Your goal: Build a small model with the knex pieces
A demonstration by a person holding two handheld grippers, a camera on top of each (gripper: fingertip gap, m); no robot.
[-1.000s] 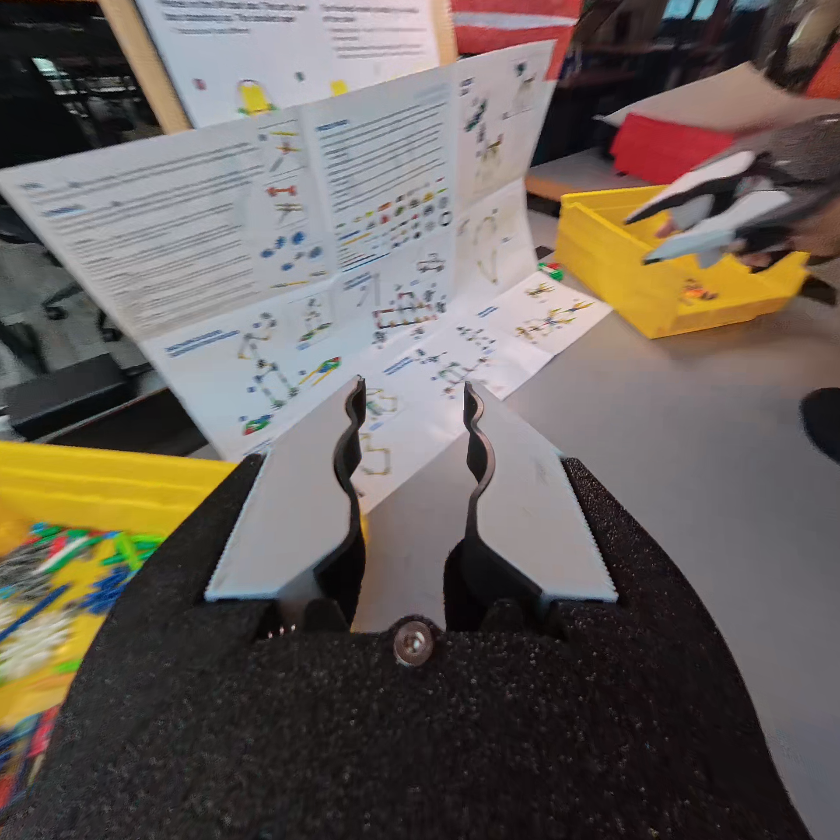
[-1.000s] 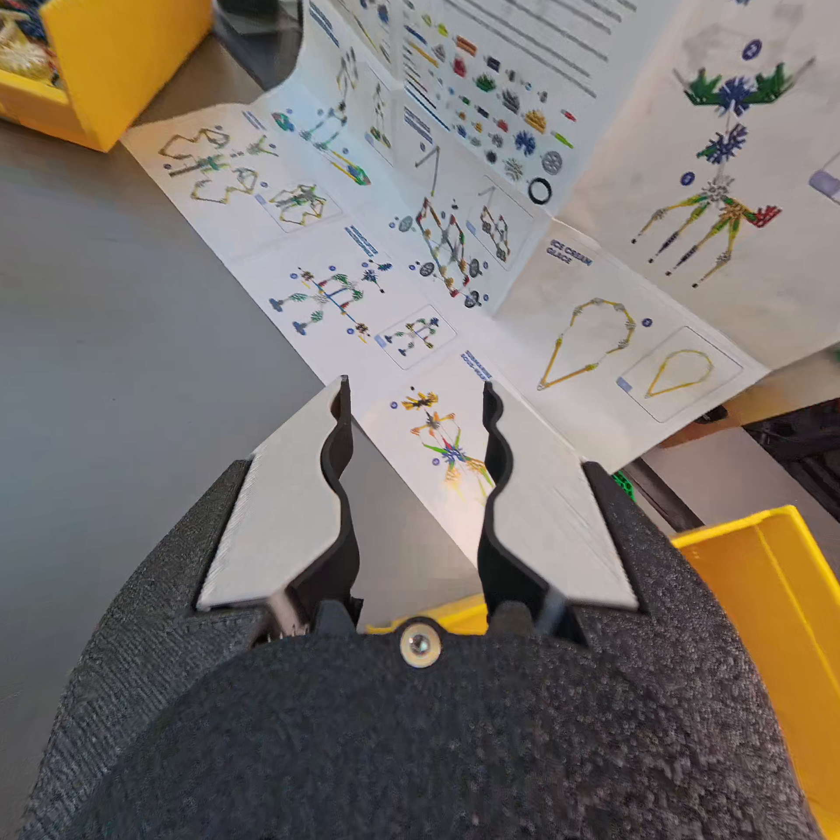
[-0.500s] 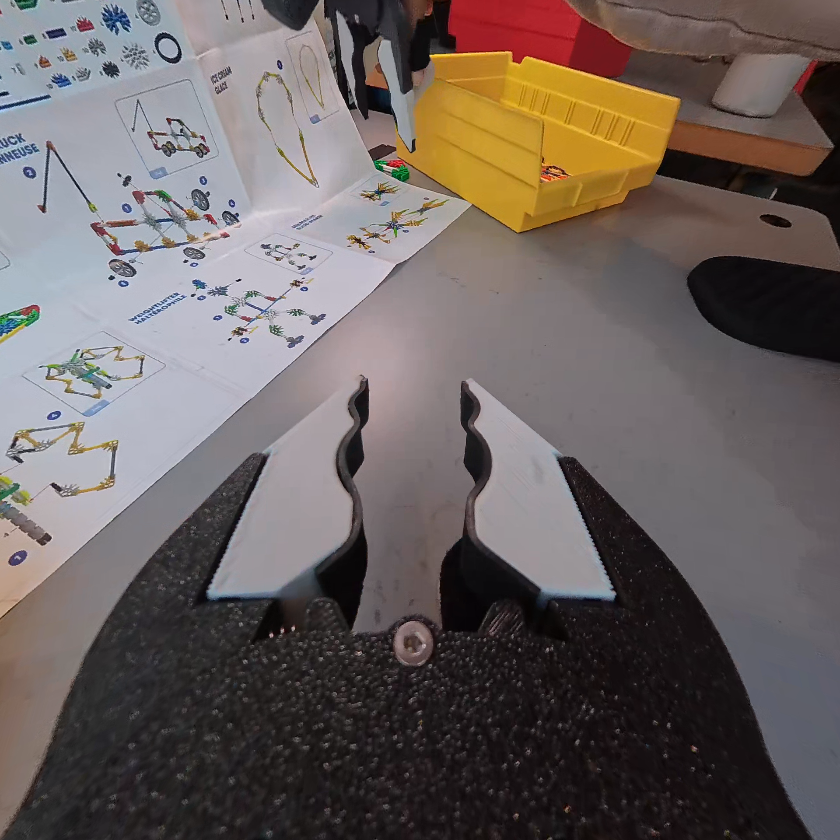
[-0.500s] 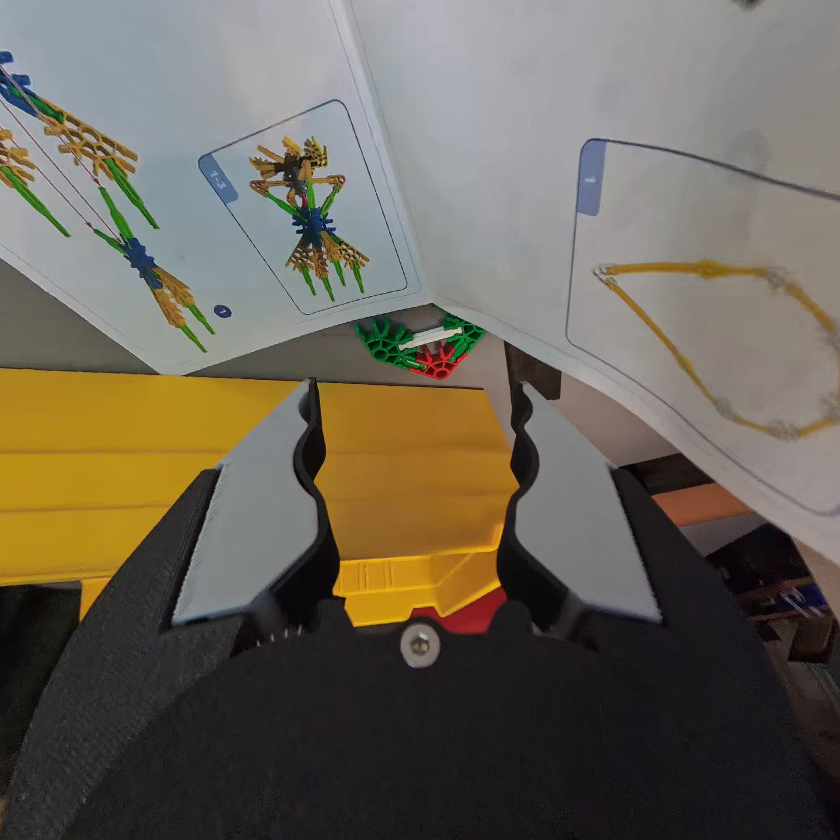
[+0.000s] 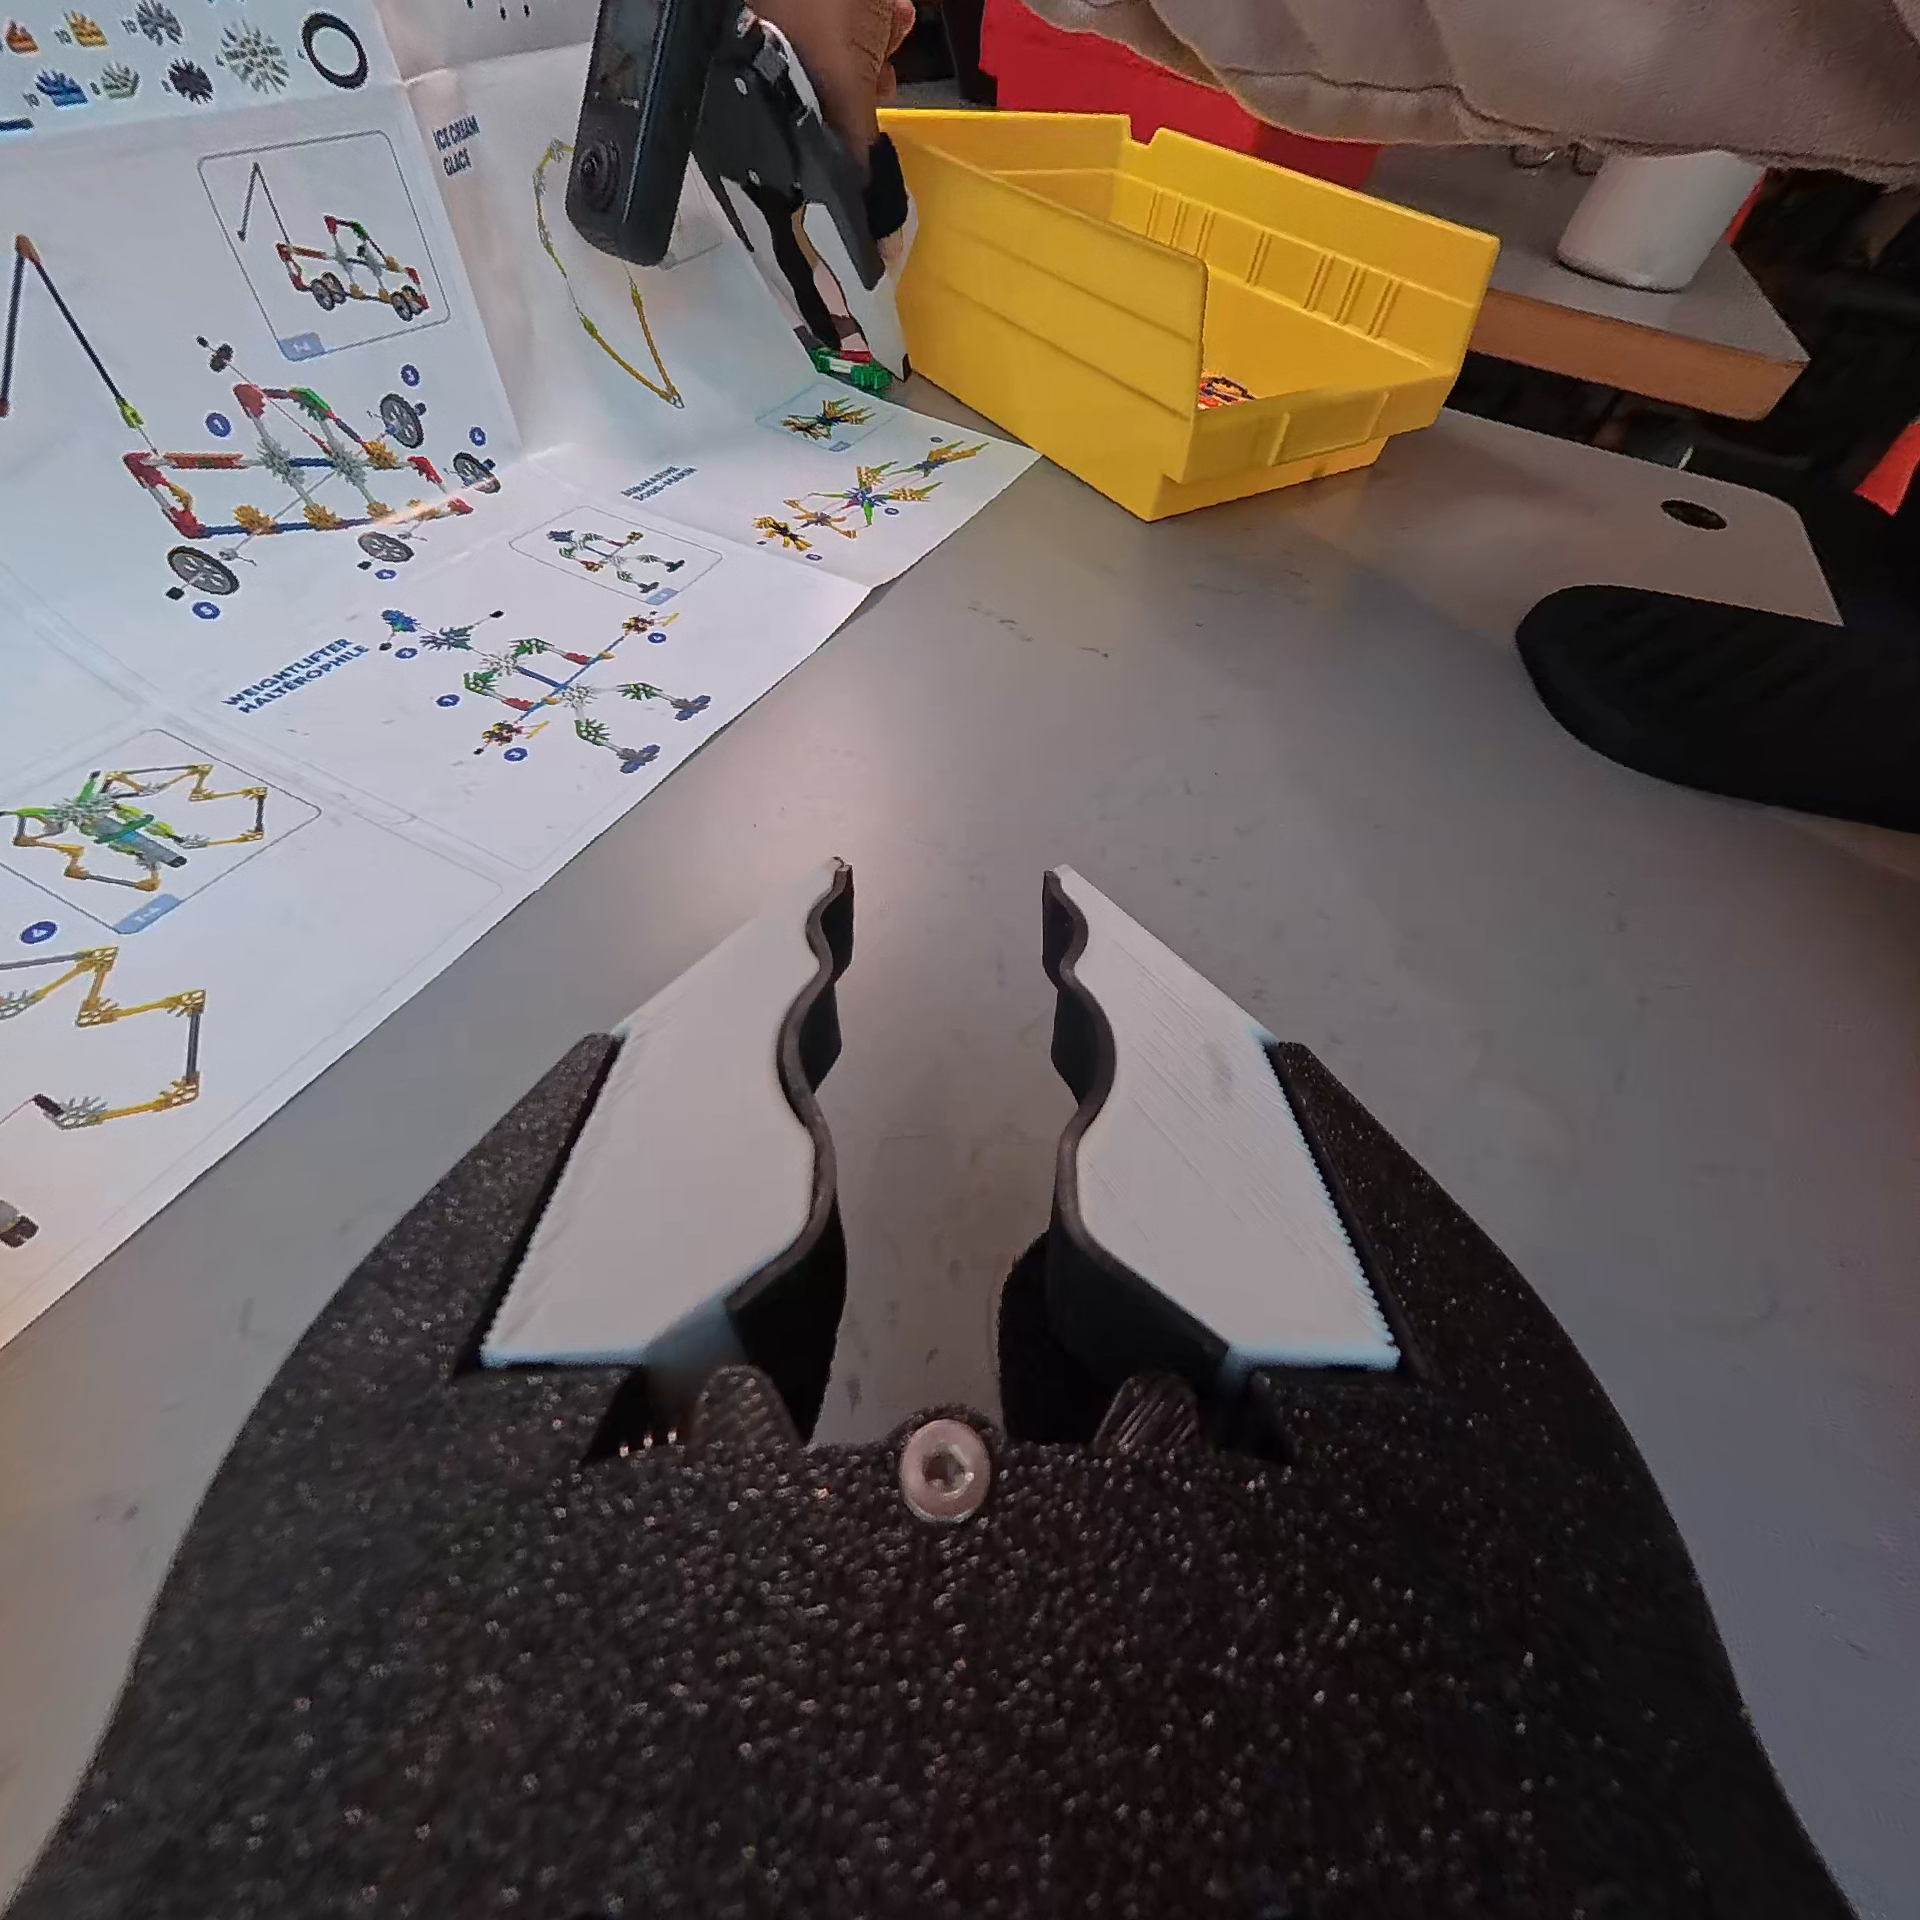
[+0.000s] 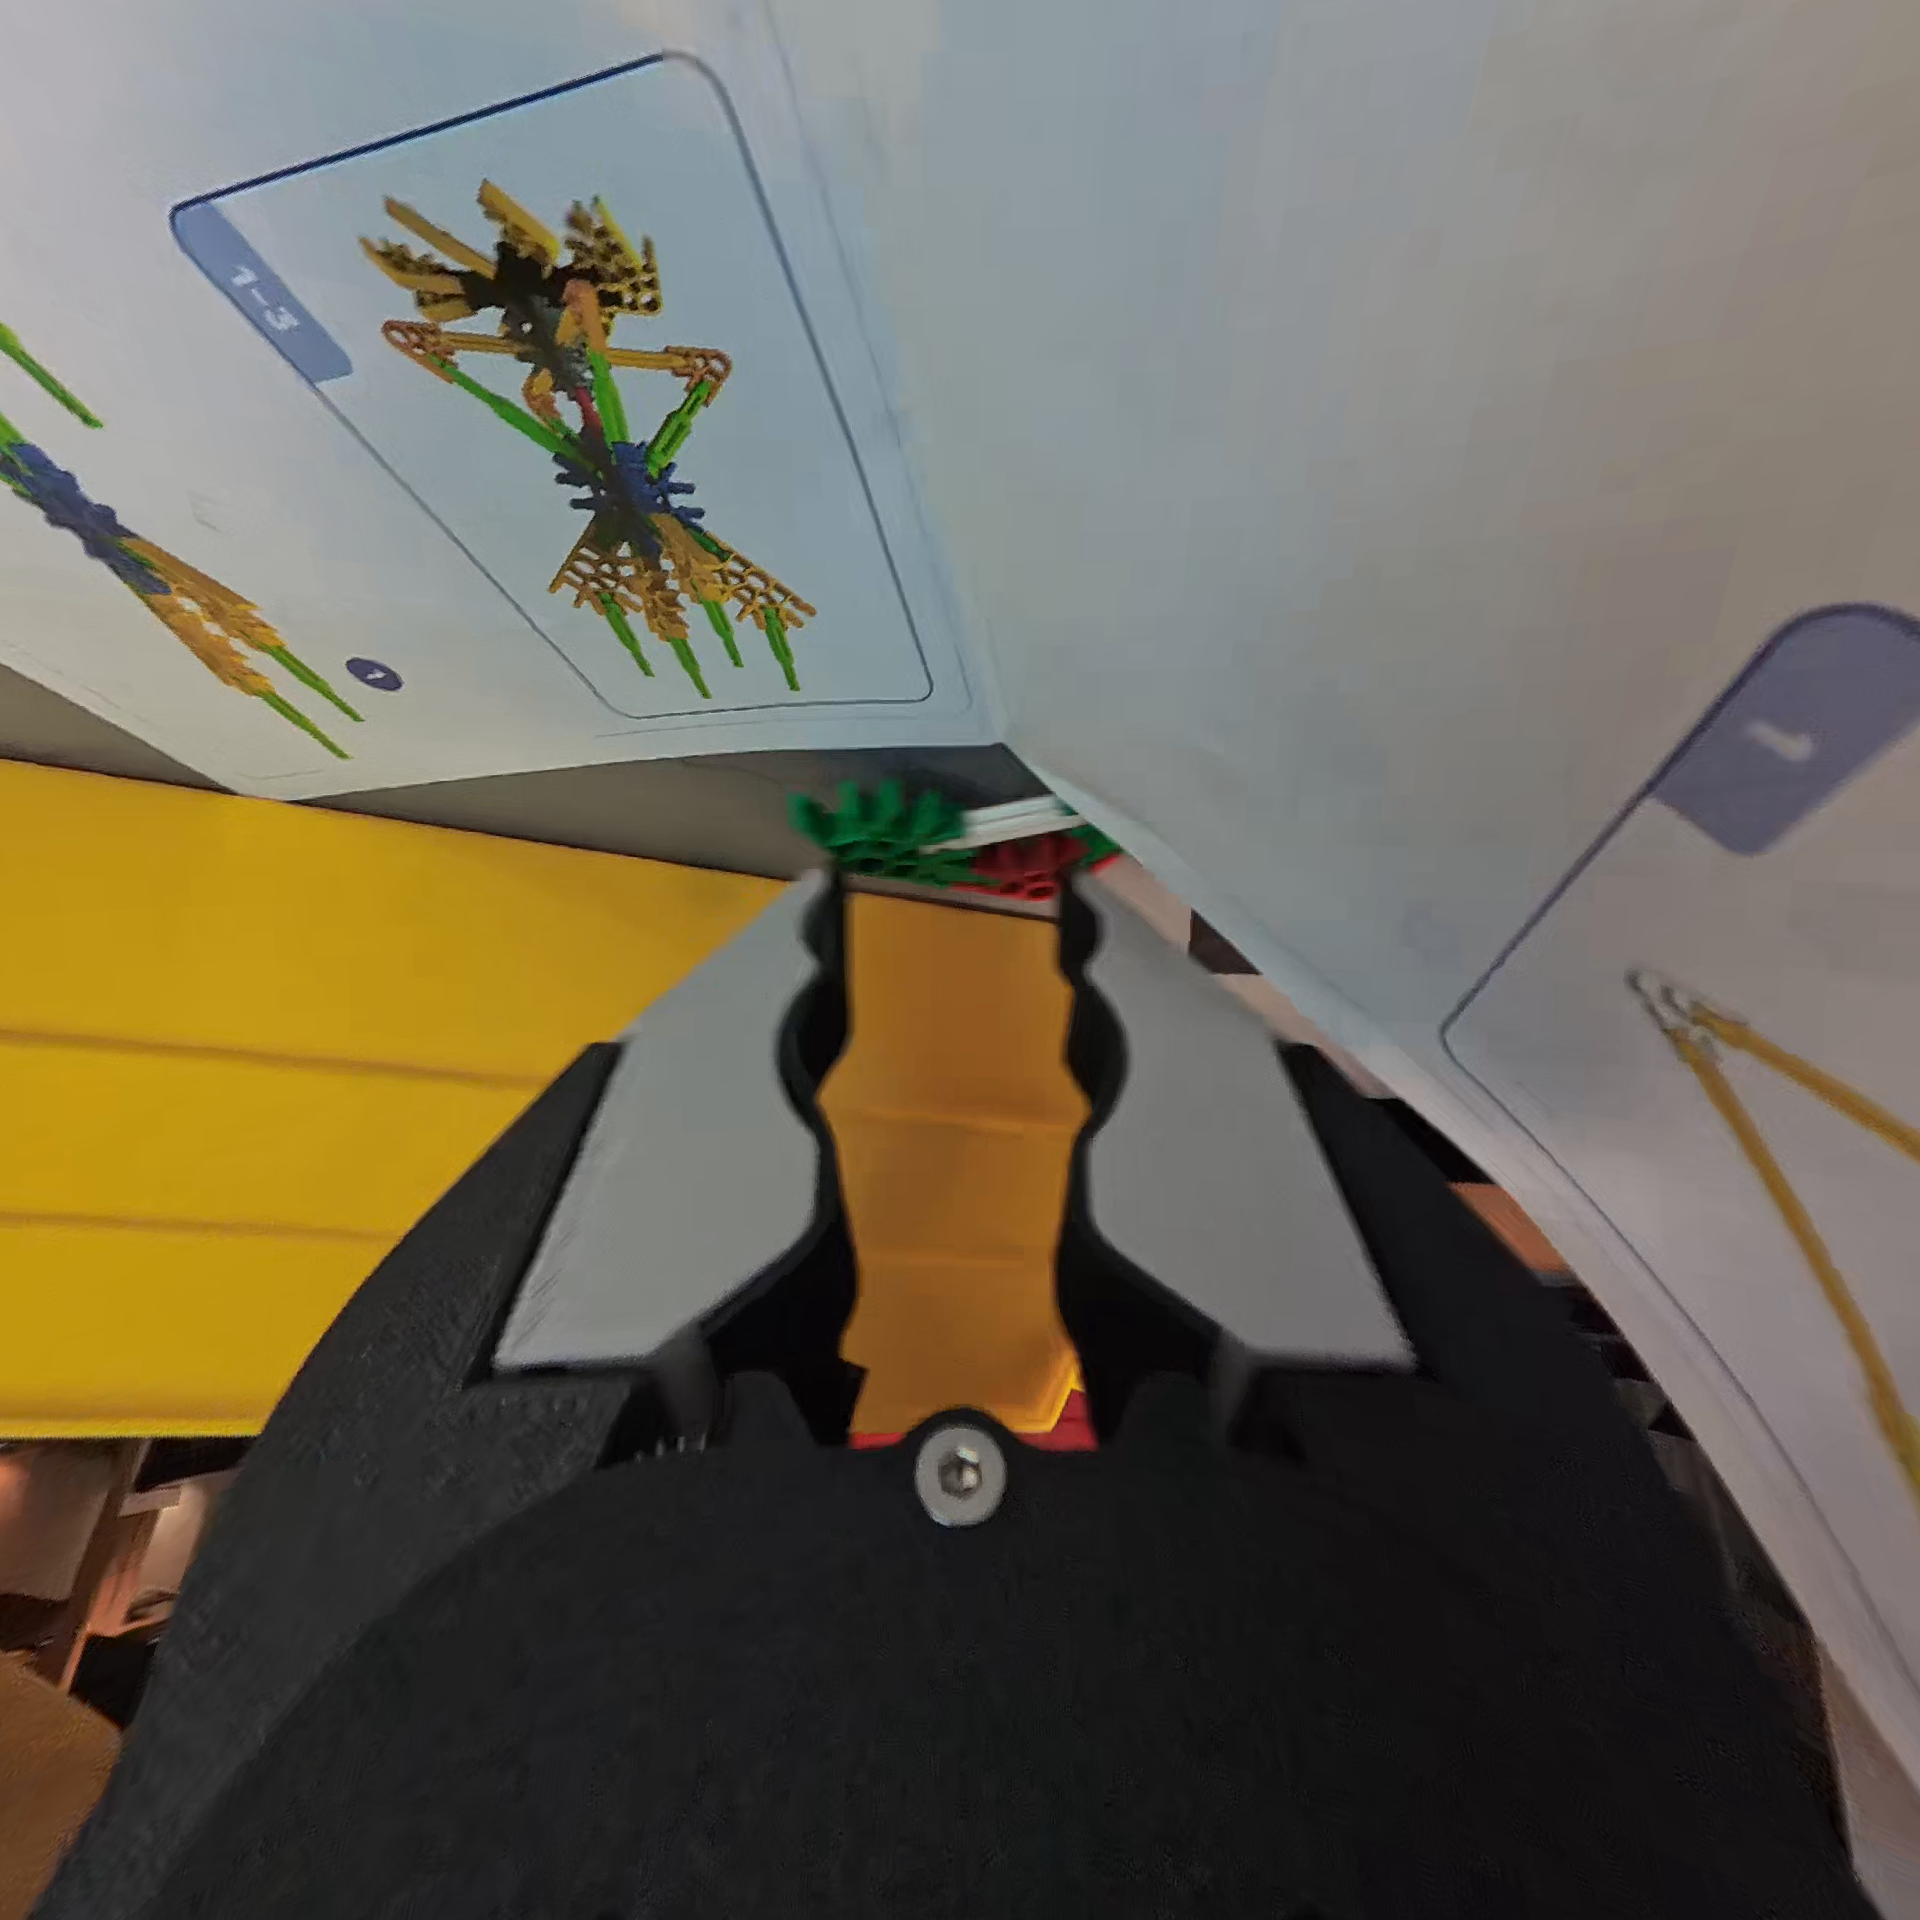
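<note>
The fingers (image 5: 717,1091) of the left gripper (image 5: 948,883) are standing apart with a moderate gap and nothing between them, hanging over the bare grey table (image 5: 1299,935). At ten o'clock from them the white instruction sheet (image 5: 343,582) is lying partly flat and partly propped up. At one o'clock the yellow bin (image 5: 1174,312) is sitting on the table, and at three o'clock a black pad (image 5: 1725,696) is lying at the table's edge. At twelve o'clock, far off, the right gripper (image 5: 831,312) is pointing down between the sheet and the bin, right at a small green and red toy piece (image 5: 852,366).

In the right wrist view, the right gripper (image 6: 948,883) is showing a narrow-to-moderate gap that is holding nothing, its tips sitting just below the green and red toy piece (image 6: 935,836); whether they are touching it I cannot tell. The yellow bin (image 6: 312,1039) is filling nine o'clock, and the instruction sheet (image 6: 1299,416) is curving overhead from ten to three o'clock
</note>
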